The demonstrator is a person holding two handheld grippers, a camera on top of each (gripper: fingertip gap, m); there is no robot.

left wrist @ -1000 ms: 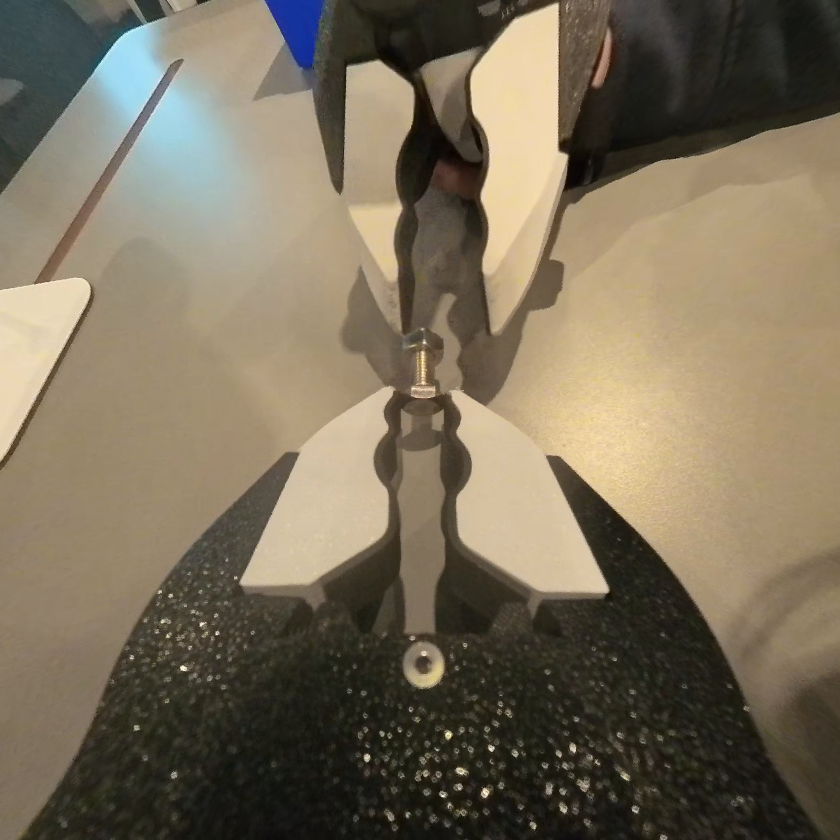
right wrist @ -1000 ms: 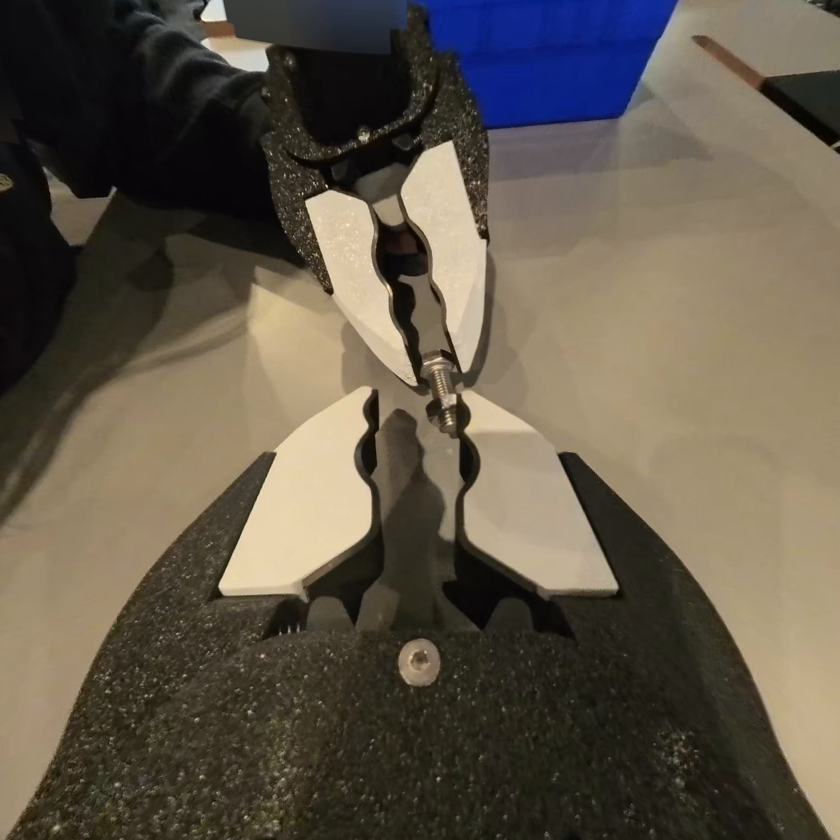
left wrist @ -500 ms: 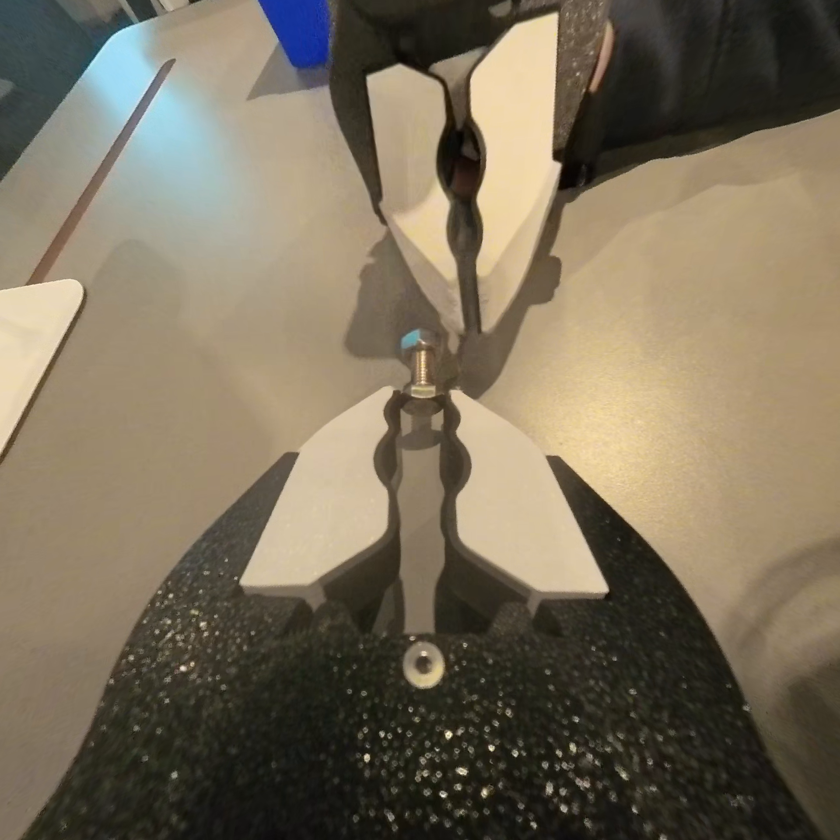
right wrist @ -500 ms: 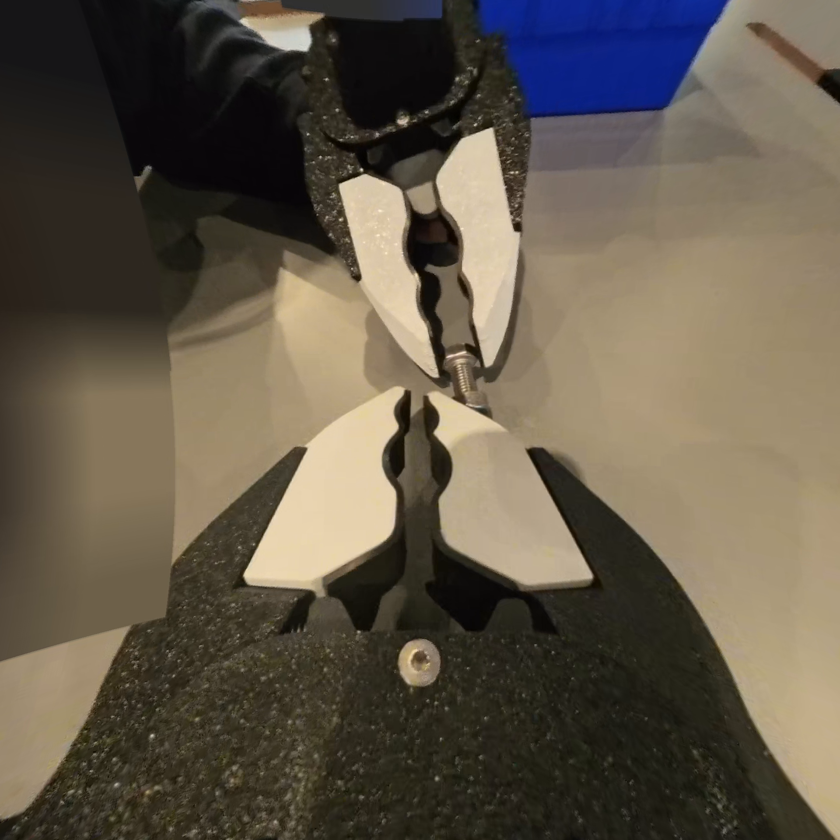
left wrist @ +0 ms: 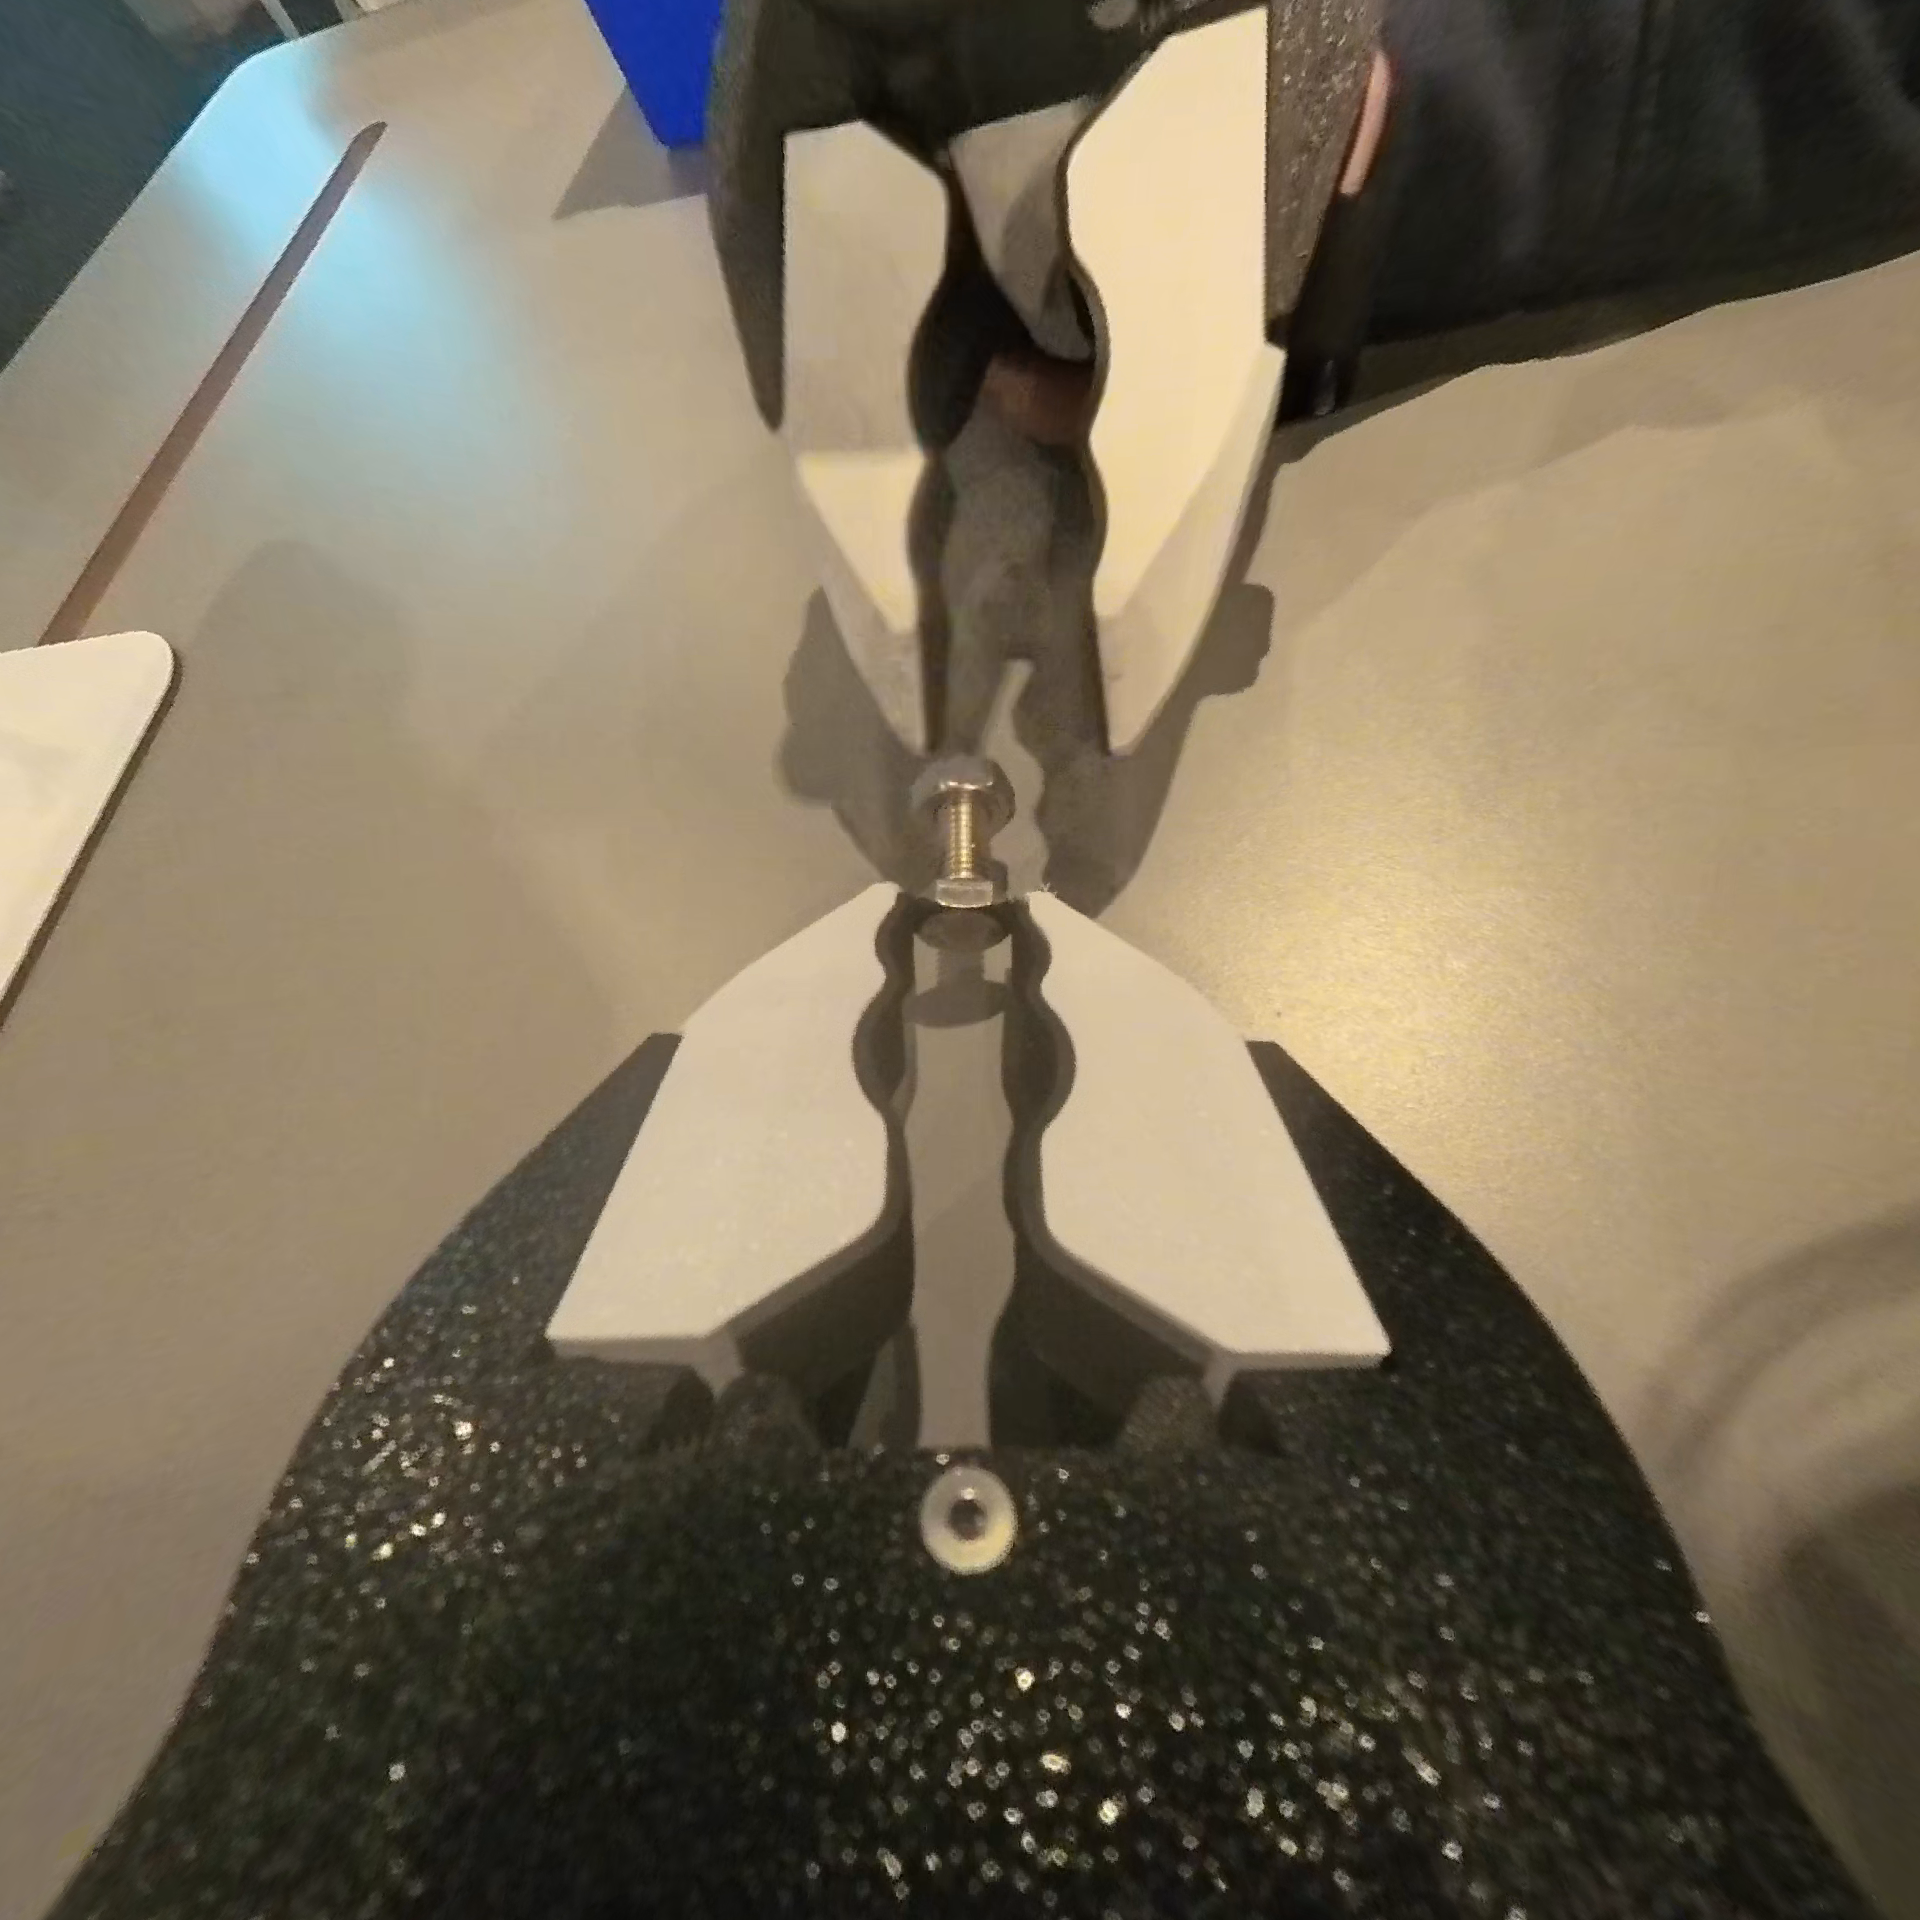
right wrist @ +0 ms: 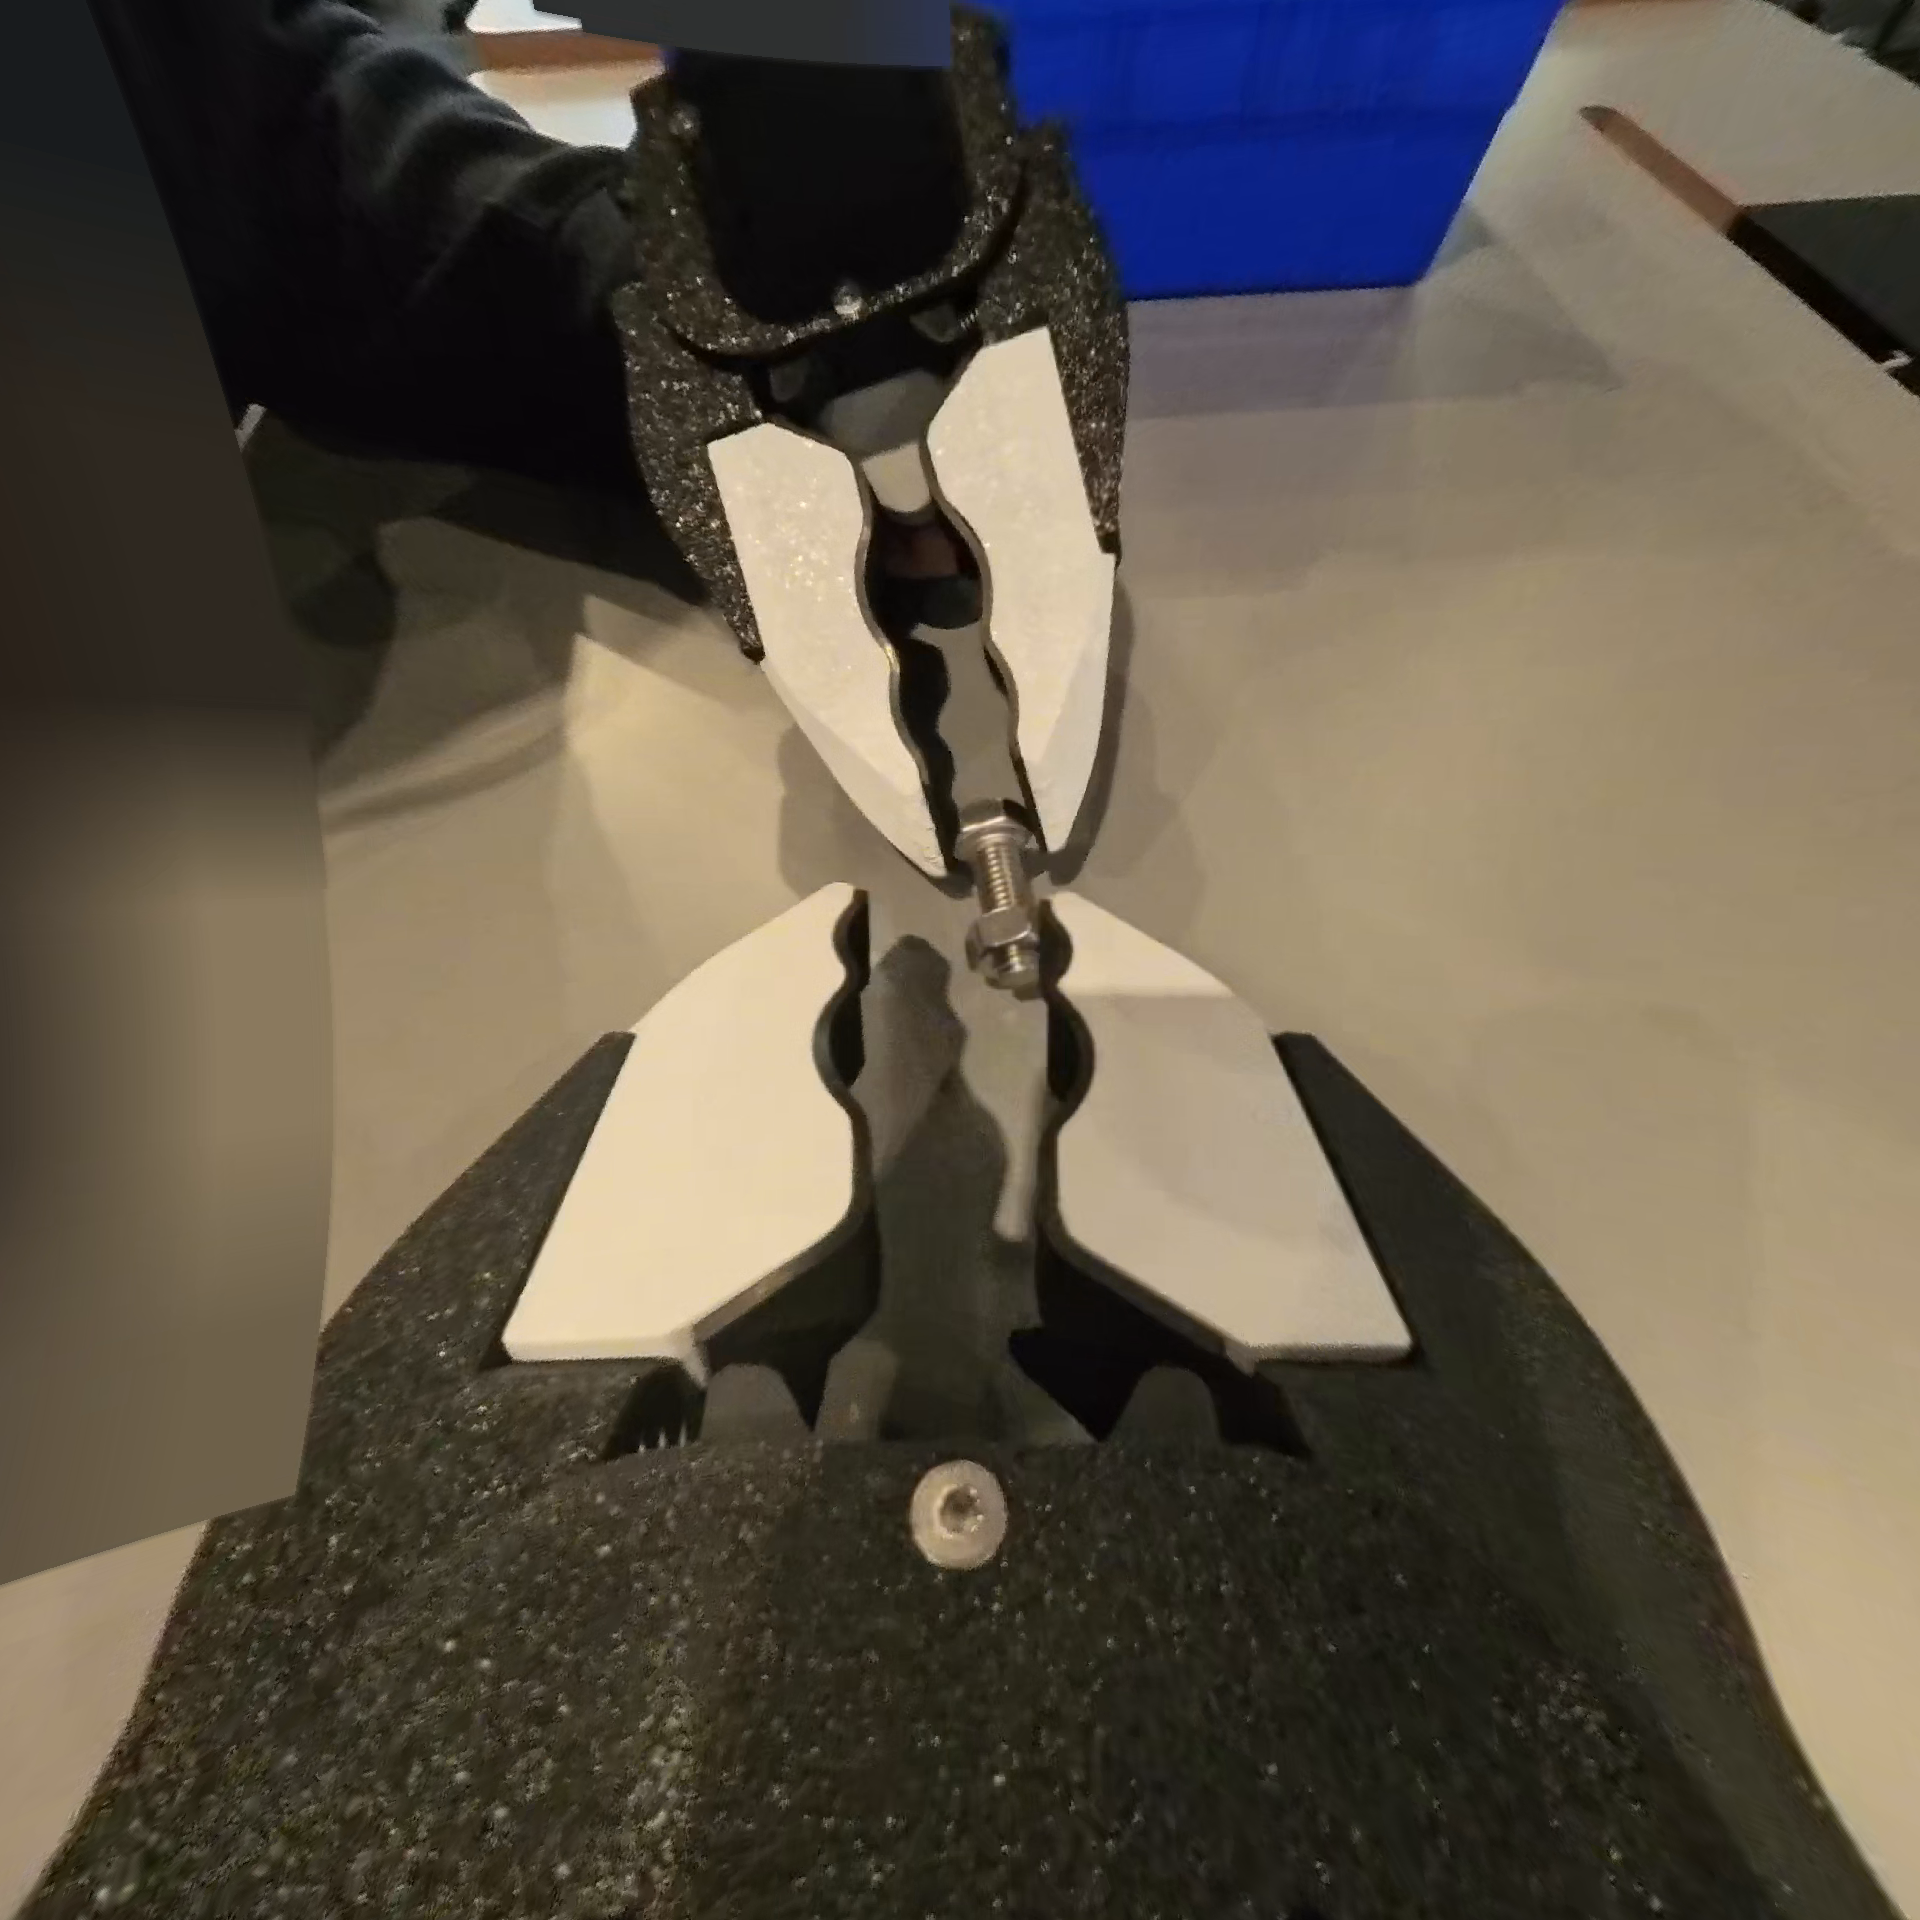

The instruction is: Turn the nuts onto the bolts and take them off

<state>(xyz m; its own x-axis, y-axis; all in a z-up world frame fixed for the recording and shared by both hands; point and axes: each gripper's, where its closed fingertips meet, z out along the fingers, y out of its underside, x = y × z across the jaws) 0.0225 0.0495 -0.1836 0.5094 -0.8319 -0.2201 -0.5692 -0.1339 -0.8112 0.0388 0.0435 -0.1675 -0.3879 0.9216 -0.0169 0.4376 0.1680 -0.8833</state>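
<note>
Silver threaded steel bolt [left wrist: 961, 844] clamped by its hex head at the left gripper [left wrist: 958, 906] tips; right gripper [right wrist: 956, 940], shut clear of it half a second ago, now spread around the hex nut [right wrist: 1003, 948] at the bolt's far end, regripping for another turn.

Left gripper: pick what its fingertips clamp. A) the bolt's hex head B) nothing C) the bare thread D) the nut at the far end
A: the left gripper is shut on the hex head of the bolt, while the nut sits at the far end between the open fingertips of the right gripper.
</note>
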